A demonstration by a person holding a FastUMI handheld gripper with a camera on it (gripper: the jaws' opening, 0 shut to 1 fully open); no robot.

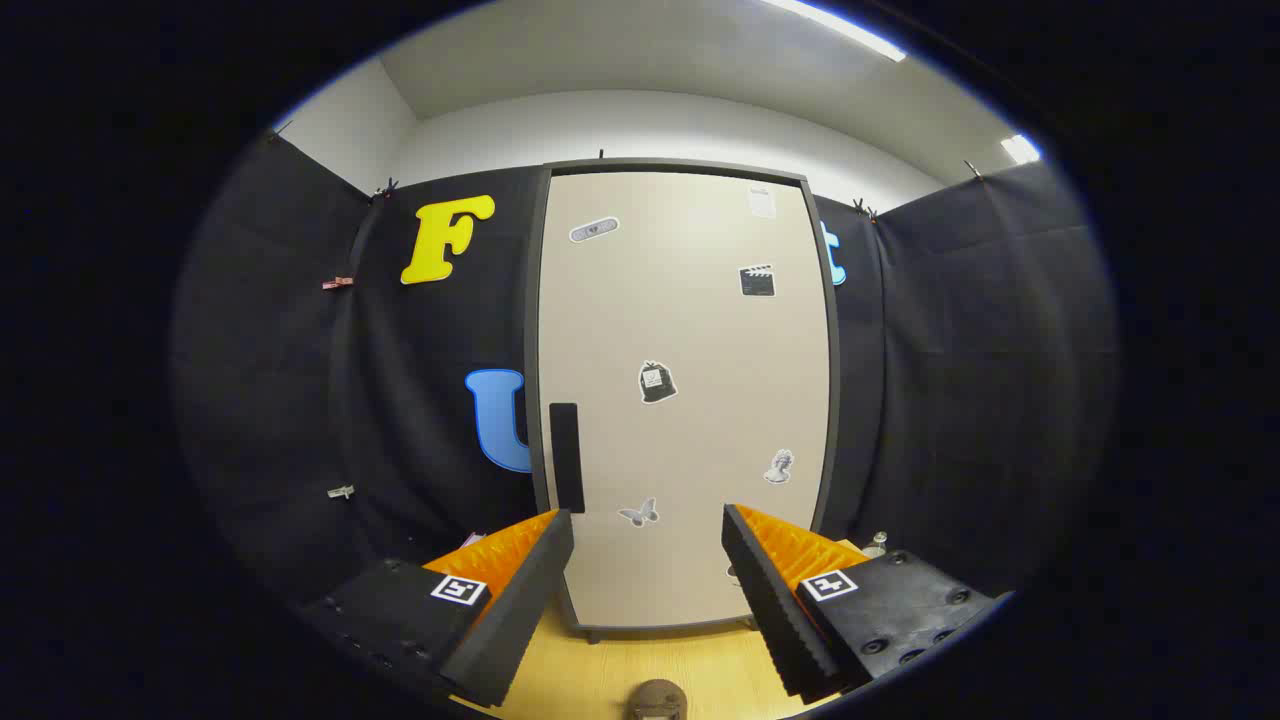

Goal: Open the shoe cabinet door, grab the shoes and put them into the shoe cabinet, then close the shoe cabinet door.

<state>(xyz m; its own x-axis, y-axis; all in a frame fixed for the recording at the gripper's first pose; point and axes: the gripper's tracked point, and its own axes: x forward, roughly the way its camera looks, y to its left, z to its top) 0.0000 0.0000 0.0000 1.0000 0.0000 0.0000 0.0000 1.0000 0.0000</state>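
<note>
The shoe cabinet [684,330] stands straight ahead, a tall beige door in a dark grey frame, and the door is shut. A black vertical handle [566,456] sits near the door's left edge, just above my left fingertip. Several small stickers dot the door. My gripper [648,528] is open, held a short way in front of the door, with nothing between its fingers [520,600]. A small brown rounded object [656,698] lies on the wooden floor [650,665] below the fingers; I cannot tell what it is.
Black cloth walls close in on both sides of the cabinet. A small clear bottle-like item [877,543] stands at the cabinet's right foot, beyond the right finger. White wall and ceiling lights run above the cloth.
</note>
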